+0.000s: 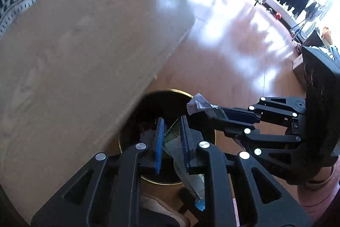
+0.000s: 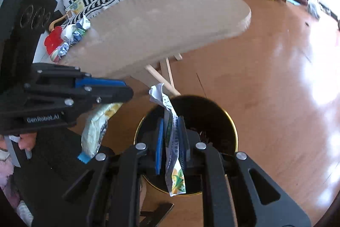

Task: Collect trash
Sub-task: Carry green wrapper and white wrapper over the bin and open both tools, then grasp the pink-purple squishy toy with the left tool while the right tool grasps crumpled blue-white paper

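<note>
Crumpled wrappers sit pinched in my left gripper (image 1: pixel 172 142) and right gripper (image 2: pixel 172 142), both over the bin (image 2: pixel 231 120). Next I judge both should open to drop them.

The right hand-held gripper (image 2: pixel 172 142) pinches a crumpled wrapper (image 2: pixel 173 154) above the black gold-rimmed bin (image 2: pixel 230 127).

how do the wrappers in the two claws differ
The left claw grips a pale, puffy wrapper that sags below it. The right claw pinches a flat white-and-green wrapper with a crumpled top, standing upright. Both hang over the black bin, not yet dropped.
</note>
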`<state>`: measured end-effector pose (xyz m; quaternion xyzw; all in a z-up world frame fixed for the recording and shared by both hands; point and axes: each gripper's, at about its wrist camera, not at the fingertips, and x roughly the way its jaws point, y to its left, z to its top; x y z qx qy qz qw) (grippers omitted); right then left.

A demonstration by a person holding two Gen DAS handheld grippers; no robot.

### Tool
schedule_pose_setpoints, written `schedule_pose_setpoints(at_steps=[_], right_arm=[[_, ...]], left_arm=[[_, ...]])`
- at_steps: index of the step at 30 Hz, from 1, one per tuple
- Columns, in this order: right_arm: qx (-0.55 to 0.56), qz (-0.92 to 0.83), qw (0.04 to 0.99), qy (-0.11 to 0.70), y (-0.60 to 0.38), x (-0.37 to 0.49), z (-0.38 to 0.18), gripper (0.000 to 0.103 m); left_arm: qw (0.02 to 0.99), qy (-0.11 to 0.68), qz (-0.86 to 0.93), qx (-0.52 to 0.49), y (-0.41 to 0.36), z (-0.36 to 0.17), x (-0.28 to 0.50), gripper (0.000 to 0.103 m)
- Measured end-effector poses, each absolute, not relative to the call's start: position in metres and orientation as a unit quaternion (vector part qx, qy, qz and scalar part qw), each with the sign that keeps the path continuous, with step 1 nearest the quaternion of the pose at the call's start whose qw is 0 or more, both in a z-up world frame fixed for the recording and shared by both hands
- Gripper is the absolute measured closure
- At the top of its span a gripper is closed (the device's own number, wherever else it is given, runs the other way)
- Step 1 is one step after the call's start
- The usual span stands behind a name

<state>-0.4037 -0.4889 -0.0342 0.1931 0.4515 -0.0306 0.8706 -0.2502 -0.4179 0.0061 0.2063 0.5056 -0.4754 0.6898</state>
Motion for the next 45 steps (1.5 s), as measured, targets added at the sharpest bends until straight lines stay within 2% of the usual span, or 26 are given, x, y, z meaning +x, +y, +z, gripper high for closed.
schedule_pose_setpoints(at_steps=[3, 4, 5, 6, 7, 8, 9, 13, 18, 22, 26, 30, 34, 40, 45], right_arm=[[0.184, -0.038, 0.865, 0.465, -0.489, -0.399, -0.044, 0.089], [0.181, -0.038, 0.864, 0.468, -0.486, -0.393, -0.045, 0.086], [0.178, -0.038, 0.862, 0.474, -0.484, -0.391, -0.047, 0.051], [0.168, -0.046, 0.860, 0.479, -0.483, -0.390, -0.049, 0.024], [0.157, -0.053, 0.861, 0.481, -0.484, -0.390, -0.051, 0.010], [0.149, -0.053, 0.860, 0.485, -0.482, -0.387, -0.052, 0.006], [0.144, -0.051, 0.857, 0.491, -0.481, -0.387, -0.056, 0.006], [0.132, -0.051, 0.849, 0.510, -0.482, -0.394, -0.072, 0.006], [0.123, -0.080, 0.849, 0.508, -0.480, -0.397, -0.077, 0.006], [0.115, -0.104, 0.865, 0.477, -0.480, -0.394, -0.060, 0.006], [0.140, -0.097, 0.880, 0.443, -0.481, -0.374, -0.035, 0.006], [0.129, -0.068, 0.897, 0.416, -0.464, -0.335, 0.002, 0.006], [0.103, -0.010, 0.913, 0.395, -0.426, -0.283, 0.044, 0.006], [0.037, 0.050, 0.917, 0.395, -0.354, -0.192, 0.084, 0.006], [0.013, 0.096, 0.895, 0.435, -0.291, -0.107, 0.070, 0.006]], left_arm=[[0.689, 0.499, -0.485, 0.204, -0.423, 0.010, -0.246, 0.088], [0.684, 0.500, -0.492, 0.199, -0.423, 0.009, -0.244, 0.087], [0.679, 0.504, -0.498, 0.193, -0.423, 0.007, -0.243, 0.084], [0.680, 0.505, -0.494, 0.194, -0.423, 0.005, -0.242, 0.066], [0.687, 0.501, -0.487, 0.198, -0.422, 0.004, -0.242, 0.024], [0.687, 0.496, -0.494, 0.193, -0.421, 0.005, -0.243, 0.016], [0.685, 0.490, -0.506, 0.186, -0.420, 0.009, -0.246, 0.007], [0.719, 0.448, -0.492, 0.200, -0.413, 0.027, -0.249, 0.006], [0.754, 0.399, -0.495, 0.162, -0.389, 0.072, -0.237, 0.006], [0.810, 0.347, -0.448, 0.150, -0.323, 0.109, -0.195, 0.006], [0.834, 0.392, -0.386, 0.041, -0.234, 0.121, -0.128, 0.006], [0.875, 0.404, -0.266, -0.032, -0.126, 0.116, -0.067, 0.006], [0.897, 0.410, -0.164, -0.008, -0.064, 0.094, -0.028, 0.006], [0.894, 0.427, -0.133, 0.020, -0.044, 0.055, 0.008, 0.006], [0.880, 0.447, -0.156, 0.044, -0.053, 0.043, 0.029, 0.006]])
